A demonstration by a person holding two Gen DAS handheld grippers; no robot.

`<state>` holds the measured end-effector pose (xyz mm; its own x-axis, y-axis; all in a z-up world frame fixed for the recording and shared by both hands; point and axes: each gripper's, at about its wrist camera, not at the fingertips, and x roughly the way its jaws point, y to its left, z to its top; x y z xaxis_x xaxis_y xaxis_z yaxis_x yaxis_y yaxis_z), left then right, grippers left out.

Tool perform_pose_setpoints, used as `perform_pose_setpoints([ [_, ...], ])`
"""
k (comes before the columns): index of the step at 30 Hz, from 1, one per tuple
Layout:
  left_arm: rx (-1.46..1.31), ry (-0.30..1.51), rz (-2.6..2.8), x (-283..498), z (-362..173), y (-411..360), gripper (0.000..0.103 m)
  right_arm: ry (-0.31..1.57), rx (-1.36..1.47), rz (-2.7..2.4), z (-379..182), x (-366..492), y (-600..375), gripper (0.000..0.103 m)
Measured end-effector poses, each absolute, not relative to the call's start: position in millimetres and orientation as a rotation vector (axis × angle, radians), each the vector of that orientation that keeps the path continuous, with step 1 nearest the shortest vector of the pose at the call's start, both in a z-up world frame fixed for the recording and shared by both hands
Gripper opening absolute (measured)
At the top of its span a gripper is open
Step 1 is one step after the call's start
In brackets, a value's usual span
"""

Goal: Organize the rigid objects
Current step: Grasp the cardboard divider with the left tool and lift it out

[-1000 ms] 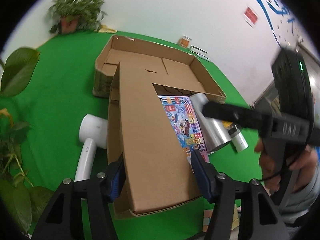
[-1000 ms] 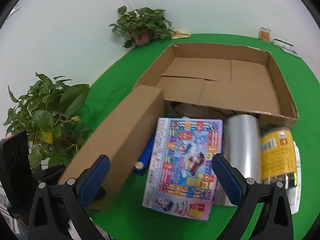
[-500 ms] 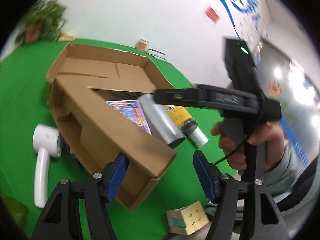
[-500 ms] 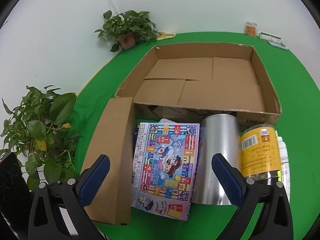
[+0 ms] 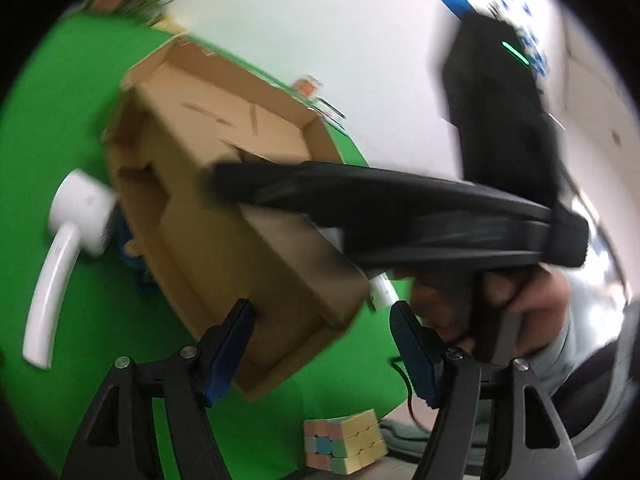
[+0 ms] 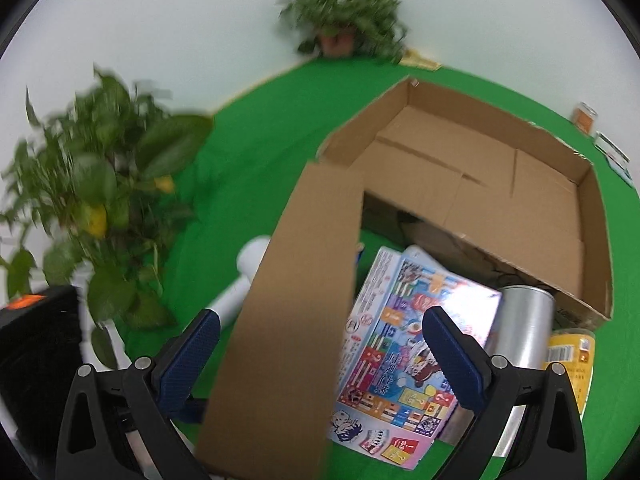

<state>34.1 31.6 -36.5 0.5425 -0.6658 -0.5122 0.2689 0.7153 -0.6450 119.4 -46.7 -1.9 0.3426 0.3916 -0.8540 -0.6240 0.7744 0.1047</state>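
Long cardboard box (image 6: 288, 320): has swung from flat beside the game box (image 6: 404, 356) to lifted and tilted, near the open carton (image 6: 500, 184), left gripper (image 5: 320, 348) jaws spread about it, right gripper (image 6: 320, 348) jaws spread; stowing not yet done.

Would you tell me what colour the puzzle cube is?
Pastel cube: pink, yellow, green, blue; left wrist view.
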Motion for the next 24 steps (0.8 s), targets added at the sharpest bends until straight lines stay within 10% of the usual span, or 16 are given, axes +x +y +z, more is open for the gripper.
perform_pose_setpoints([
  [6, -0.584, 0.853, -0.574, 33, -47, 45, 0.069, 1.099, -0.337, 0.651, -31, 120, -41, 0.055],
  [17, -0.753, 0.988, -0.503, 60, -93, 62, 0.068, 1.165, 0.055, 0.629, -45, 130, -114, 0.050],
  [24, -0.759, 0.990, -0.490, 69, -86, 59, 0.020, 1.165, 0.073, 0.603, -53, 120, -131, 0.050],
])
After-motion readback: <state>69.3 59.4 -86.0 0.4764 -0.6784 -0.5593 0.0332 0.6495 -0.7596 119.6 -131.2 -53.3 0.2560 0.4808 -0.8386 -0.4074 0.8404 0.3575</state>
